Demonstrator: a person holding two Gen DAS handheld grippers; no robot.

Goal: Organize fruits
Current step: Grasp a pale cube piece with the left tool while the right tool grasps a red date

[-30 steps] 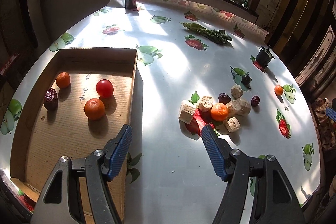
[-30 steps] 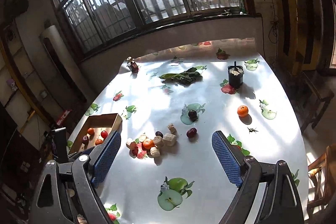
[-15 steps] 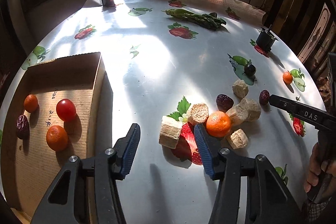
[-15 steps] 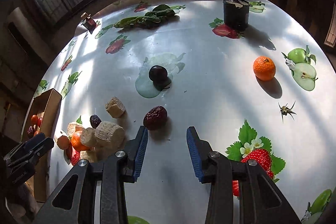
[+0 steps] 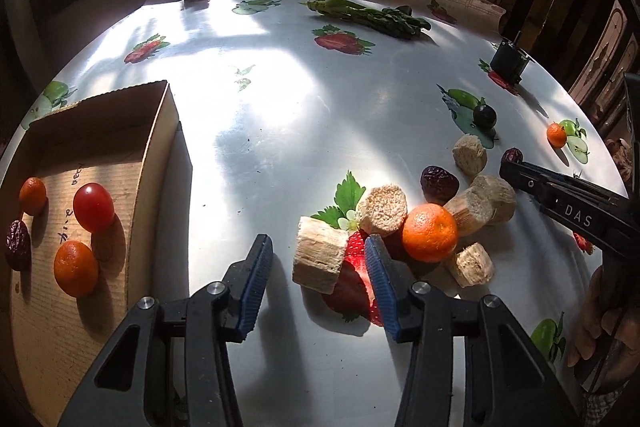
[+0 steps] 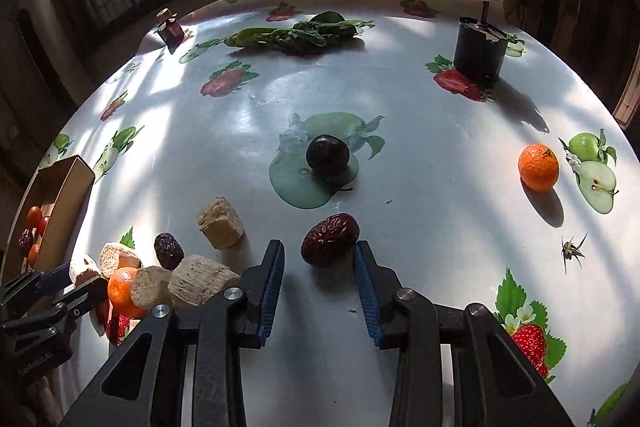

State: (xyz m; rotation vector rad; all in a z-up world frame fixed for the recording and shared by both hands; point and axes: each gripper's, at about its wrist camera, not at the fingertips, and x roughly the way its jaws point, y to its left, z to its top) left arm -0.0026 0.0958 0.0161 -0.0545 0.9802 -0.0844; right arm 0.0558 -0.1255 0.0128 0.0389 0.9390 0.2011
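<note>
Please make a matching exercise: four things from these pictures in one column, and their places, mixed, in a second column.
1. tomato
2. red date
3. black cup
4. greens

A. between the right gripper's fingers
B. inside the box
C. far side of the table, beside a small jar
D. standing on a printed strawberry

Pairs: 1-B, 2-A, 3-D, 4-C

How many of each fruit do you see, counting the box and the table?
Oranges: 4
Dates: 3
Tomato: 1
Dark round fruit: 1
Total: 9
</note>
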